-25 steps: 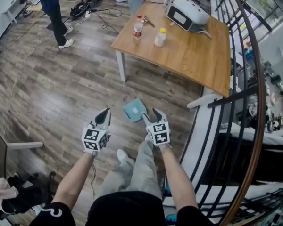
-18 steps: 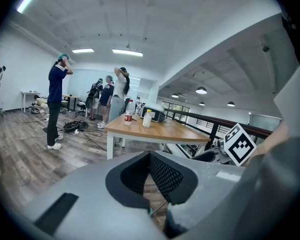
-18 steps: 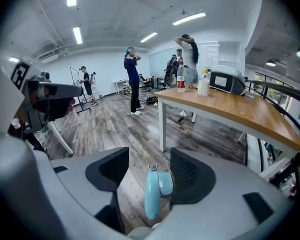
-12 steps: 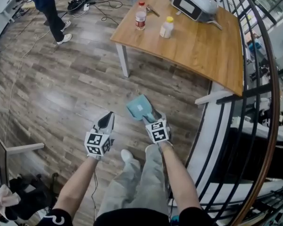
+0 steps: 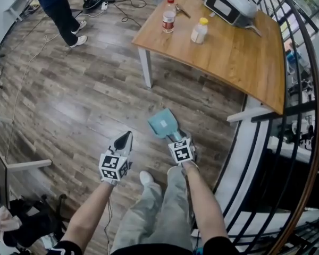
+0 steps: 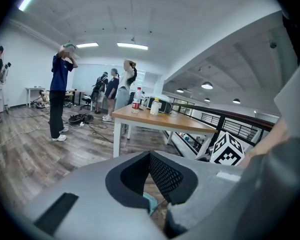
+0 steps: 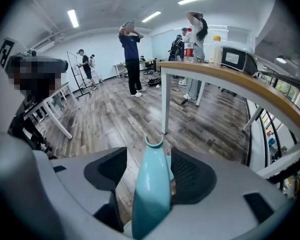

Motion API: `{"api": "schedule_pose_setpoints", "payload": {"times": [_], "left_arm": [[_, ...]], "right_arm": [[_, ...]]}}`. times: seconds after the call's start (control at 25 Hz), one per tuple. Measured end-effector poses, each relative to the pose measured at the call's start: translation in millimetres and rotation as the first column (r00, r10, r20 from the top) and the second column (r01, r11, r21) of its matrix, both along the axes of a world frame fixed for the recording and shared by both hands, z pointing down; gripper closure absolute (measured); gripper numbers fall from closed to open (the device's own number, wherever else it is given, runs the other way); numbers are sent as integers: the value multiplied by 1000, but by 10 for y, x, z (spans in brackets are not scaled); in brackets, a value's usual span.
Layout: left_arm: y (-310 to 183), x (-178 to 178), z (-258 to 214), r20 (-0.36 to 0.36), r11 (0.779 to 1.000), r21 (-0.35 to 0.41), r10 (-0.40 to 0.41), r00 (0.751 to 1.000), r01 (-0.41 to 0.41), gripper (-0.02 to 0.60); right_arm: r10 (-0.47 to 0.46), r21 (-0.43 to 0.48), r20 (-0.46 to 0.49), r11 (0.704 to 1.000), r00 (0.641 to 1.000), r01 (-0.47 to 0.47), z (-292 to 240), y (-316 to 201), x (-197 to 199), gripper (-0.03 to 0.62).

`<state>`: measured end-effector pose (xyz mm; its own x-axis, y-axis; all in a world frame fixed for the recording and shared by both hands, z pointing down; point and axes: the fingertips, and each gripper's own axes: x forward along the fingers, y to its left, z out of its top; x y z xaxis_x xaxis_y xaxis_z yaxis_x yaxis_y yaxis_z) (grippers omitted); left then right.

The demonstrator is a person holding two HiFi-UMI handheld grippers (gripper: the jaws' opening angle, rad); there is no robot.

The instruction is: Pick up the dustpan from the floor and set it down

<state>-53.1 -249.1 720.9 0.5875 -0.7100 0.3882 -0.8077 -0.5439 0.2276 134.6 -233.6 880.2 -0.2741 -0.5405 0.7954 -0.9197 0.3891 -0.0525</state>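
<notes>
The teal dustpan (image 5: 162, 124) looks to be down on the wood floor in front of my feet, its handle running back toward my right gripper (image 5: 176, 139). In the right gripper view the handle (image 7: 151, 189) stands between the jaws of the right gripper (image 7: 149, 156). These jaws have just been opening: floor shows between the handle and the left pad, and the handle lies close against the right one. My left gripper (image 5: 126, 136) hangs to the left of the pan, shut and empty. In its own view the left gripper (image 6: 150, 156) shows a sliver of the dustpan (image 6: 150, 204) below it.
A wooden table (image 5: 228, 52) with two bottles (image 5: 169, 19) and a white device (image 5: 231, 4) stands beyond the pan, its white leg (image 5: 145, 68) nearest. A black railing (image 5: 266, 142) runs along the right. A person (image 5: 58, 4) and cables are at the far left. My shoe (image 5: 146, 178) is just behind the grippers.
Both grippers have come down toward the floor, the right one bringing the dustpan with it. The right jaws stand wider around the handle than before.
</notes>
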Motion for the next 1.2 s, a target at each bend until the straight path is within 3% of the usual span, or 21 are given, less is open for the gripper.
{"api": "schedule_pose_setpoints", "payload": {"times": [0.12,0.24,0.4,0.84,1.2], "left_arm": [[1,-5,13,-2,1000,-5,2,1000,-2,583],[5,-32,58,3,1000,-4,1,1000,-1,581],[11,-48,86,-5,1000,-12,-9,1000,9,583],[22,-97,-49,20,1000,6,3,1000,-3,581],[-21,-57,-387,29,1000,27,6,1000,-7,581]], "right_arm": [[2,2,-8,1000,1000,-2,42,-36,-15,333],[-1,-35,-53,999,999,-1,114,13,-2,379],[33,-38,-141,999,990,-38,248,21,154,505],[121,-47,-118,991,986,-127,152,243,343,508],[124,-62,-79,990,989,-129,-432,277,360,507]]}}
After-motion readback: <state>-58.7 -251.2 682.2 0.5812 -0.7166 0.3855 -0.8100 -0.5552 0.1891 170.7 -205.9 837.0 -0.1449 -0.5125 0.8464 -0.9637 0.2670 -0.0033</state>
